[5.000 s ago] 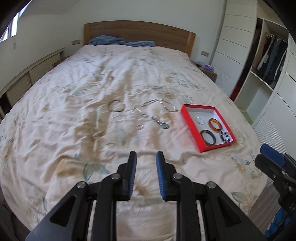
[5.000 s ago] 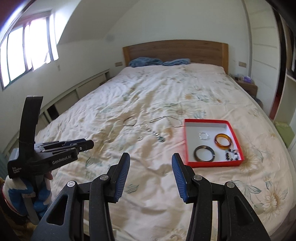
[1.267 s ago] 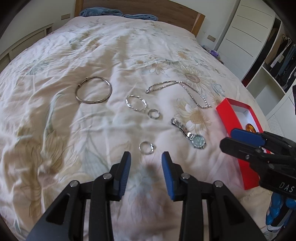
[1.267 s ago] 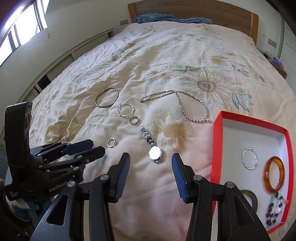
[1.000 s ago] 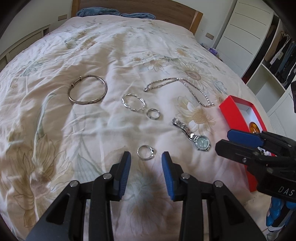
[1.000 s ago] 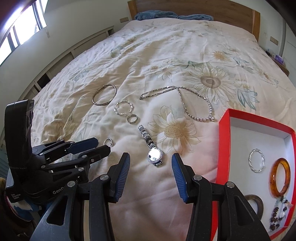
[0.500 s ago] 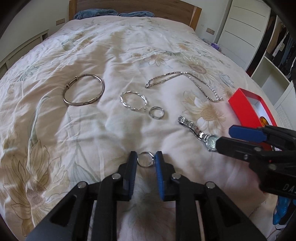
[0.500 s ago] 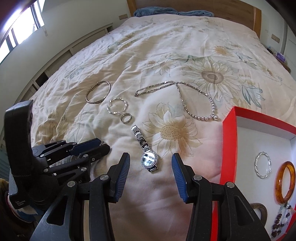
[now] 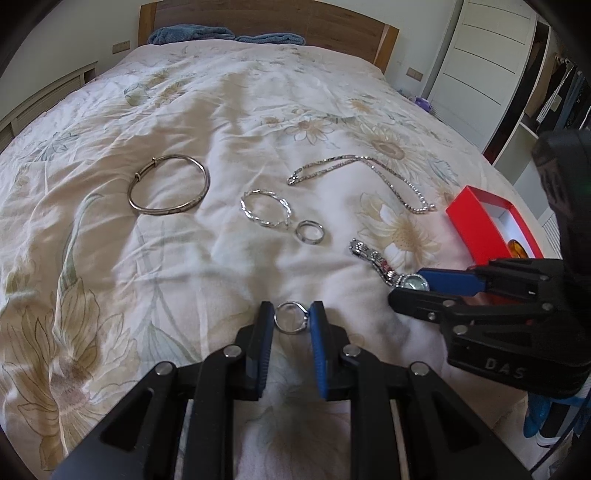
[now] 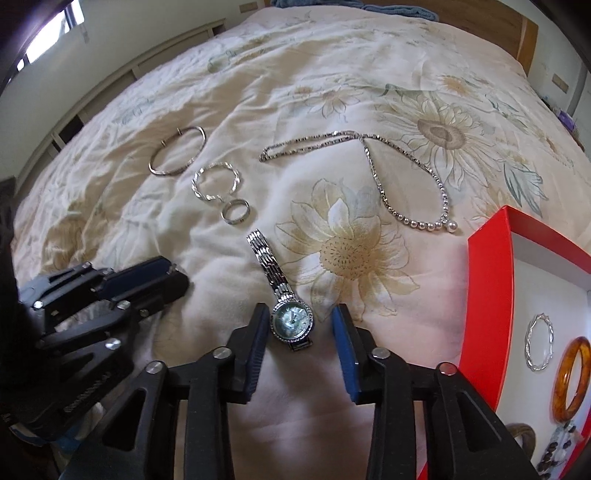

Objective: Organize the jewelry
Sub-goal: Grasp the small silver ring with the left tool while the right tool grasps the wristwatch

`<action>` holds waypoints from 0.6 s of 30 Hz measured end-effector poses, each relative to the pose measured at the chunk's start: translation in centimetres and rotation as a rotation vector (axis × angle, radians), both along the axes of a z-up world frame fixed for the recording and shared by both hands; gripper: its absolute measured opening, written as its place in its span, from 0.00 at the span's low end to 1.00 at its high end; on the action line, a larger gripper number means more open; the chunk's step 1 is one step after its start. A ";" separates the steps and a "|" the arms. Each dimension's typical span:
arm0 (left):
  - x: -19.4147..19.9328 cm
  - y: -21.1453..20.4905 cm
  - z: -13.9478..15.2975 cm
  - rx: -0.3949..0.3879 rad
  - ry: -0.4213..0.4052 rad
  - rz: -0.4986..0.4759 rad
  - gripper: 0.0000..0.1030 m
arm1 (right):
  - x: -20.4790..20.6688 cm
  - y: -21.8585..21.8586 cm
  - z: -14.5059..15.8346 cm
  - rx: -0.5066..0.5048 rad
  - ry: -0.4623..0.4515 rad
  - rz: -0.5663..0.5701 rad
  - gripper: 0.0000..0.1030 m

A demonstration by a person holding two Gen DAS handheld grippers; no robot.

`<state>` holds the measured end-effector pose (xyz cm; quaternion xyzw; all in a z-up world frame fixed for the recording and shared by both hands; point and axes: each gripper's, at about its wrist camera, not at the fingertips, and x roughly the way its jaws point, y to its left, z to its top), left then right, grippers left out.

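Observation:
My left gripper is shut on a small silver ring that lies on the floral bedspread; both blue pads touch it. My right gripper is open, its fingers on either side of the face of a silver wristwatch, which lies flat. The watch also shows in the left wrist view. Loose on the bed are a silver bangle, a twisted silver bracelet, a band ring and a silver necklace. The red tray at the right holds several bracelets.
The bed fills both views, with a wooden headboard and blue pillows at the far end. White wardrobe doors stand to the right. The left gripper appears at the lower left of the right wrist view.
Both grippers came down and forward to the bedspread. The left fingers closed onto the small ring. The right fingers now straddle the watch face.

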<state>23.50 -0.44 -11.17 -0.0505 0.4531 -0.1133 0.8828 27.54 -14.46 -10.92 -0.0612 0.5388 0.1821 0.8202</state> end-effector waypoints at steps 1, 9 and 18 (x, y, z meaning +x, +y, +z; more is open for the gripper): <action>-0.1 0.0 0.1 -0.001 -0.002 -0.001 0.18 | 0.0 0.1 -0.1 -0.006 0.000 0.007 0.25; -0.7 0.1 1.6 -0.010 -0.033 0.005 0.18 | -1.4 -0.8 1.8 0.089 -0.033 -0.001 0.22; -2.1 -0.1 4.2 -0.012 -0.048 0.018 0.18 | -3.4 -2.1 6.3 0.178 -0.114 -0.019 0.22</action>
